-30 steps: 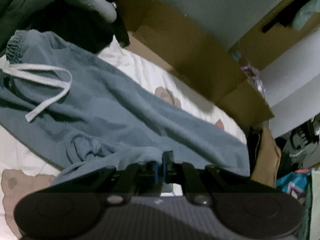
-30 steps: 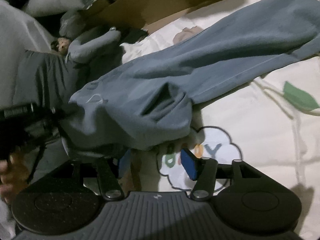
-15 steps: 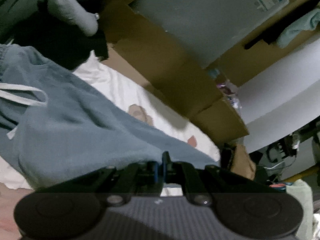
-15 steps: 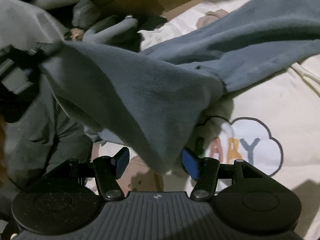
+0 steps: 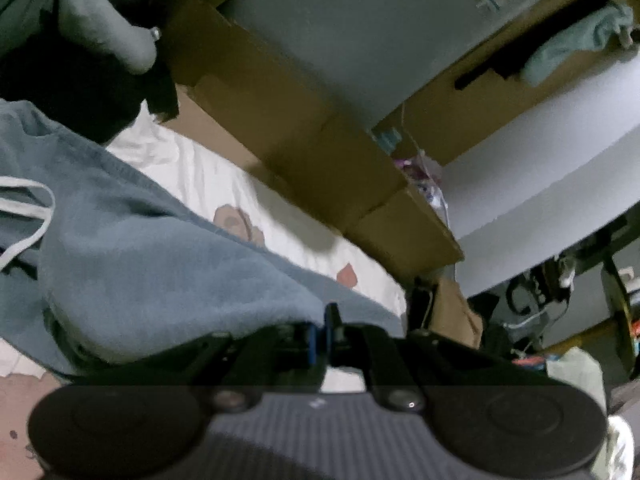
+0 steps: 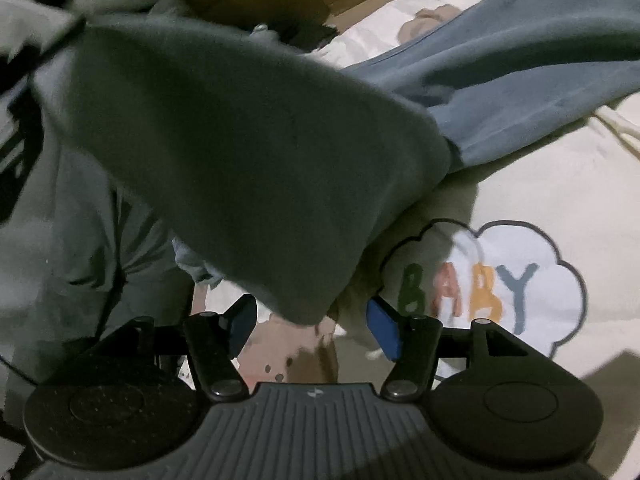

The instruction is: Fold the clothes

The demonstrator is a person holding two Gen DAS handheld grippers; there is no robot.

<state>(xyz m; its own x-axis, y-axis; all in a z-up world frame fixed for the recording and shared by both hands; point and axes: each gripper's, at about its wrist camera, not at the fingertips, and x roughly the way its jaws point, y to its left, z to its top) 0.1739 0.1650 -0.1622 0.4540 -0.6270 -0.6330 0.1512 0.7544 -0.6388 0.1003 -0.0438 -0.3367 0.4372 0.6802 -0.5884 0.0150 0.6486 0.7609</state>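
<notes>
Blue-grey sweatpants [image 5: 152, 248] with a white drawstring [image 5: 28, 216] lie on a white printed bedsheet [image 5: 208, 176]. My left gripper [image 5: 322, 330] is shut on the sweatpants' edge and holds it lifted. In the right wrist view a lifted fold of the sweatpants [image 6: 248, 160] hangs in front of my right gripper [image 6: 312, 322], whose blue pads [image 6: 384, 326] stand wide apart with the fold's lower corner just above the gap. The other trouser leg [image 6: 520, 80] stretches across the sheet to the upper right.
Cardboard boxes [image 5: 304, 152] line the bed's far side. A grey plush toy [image 5: 104, 28] and dark clothing lie at the upper left. The sheet has a cloud print reading BABY [image 6: 480, 284]. Grey garments [image 6: 80, 248] lie at the left.
My left gripper has lifted the sweatpants' edge higher and tilted up. In the right wrist view the fold has risen off the sheet and swung across in front of my open right gripper.
</notes>
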